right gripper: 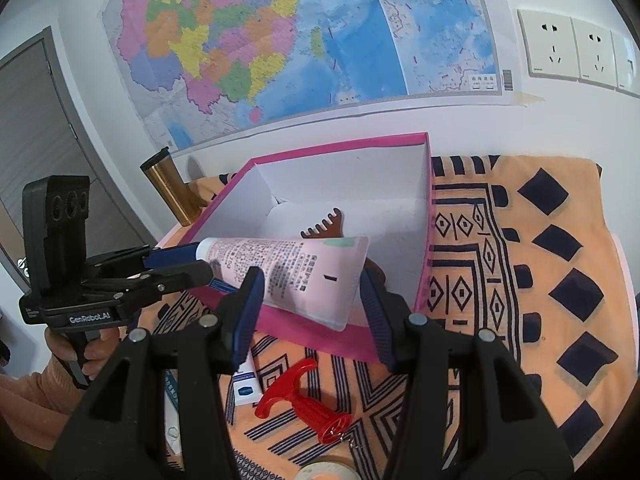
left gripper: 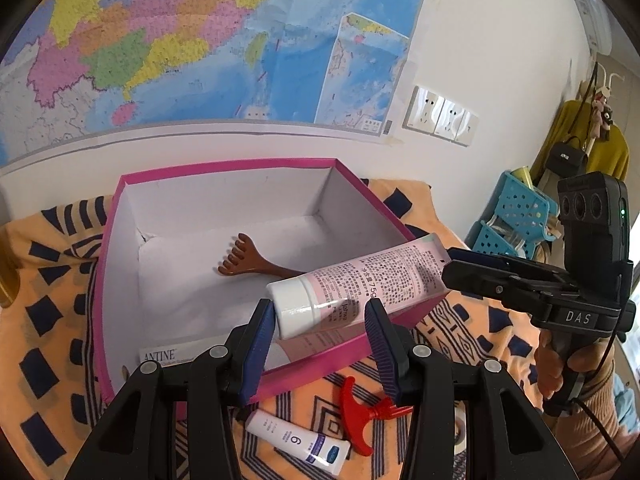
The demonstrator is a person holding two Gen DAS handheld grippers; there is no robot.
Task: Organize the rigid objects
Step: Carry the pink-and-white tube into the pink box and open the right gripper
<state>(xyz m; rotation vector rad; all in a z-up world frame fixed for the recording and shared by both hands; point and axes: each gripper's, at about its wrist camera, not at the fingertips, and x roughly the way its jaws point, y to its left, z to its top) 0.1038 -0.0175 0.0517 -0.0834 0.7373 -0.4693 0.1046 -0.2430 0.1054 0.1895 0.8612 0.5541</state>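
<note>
left tongs (left gripper: 320, 322): you've got the cap end of the pink tube (left gripper: 356, 284) pinched, part-open jaws.
right tongs (right gripper: 310, 300): clamped on its flat crimped end.
tube axis: runs crosswise between your hands, hanging over the box's (left gripper: 312, 372) near wall.
next bit: box floor's just ahead and below; neither hand's really nearer.
already inside: brown scratcher (left gripper: 248, 260).

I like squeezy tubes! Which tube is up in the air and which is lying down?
The big pink tube is up, held over the pink box. The small white tube lies on the cloth.
</note>
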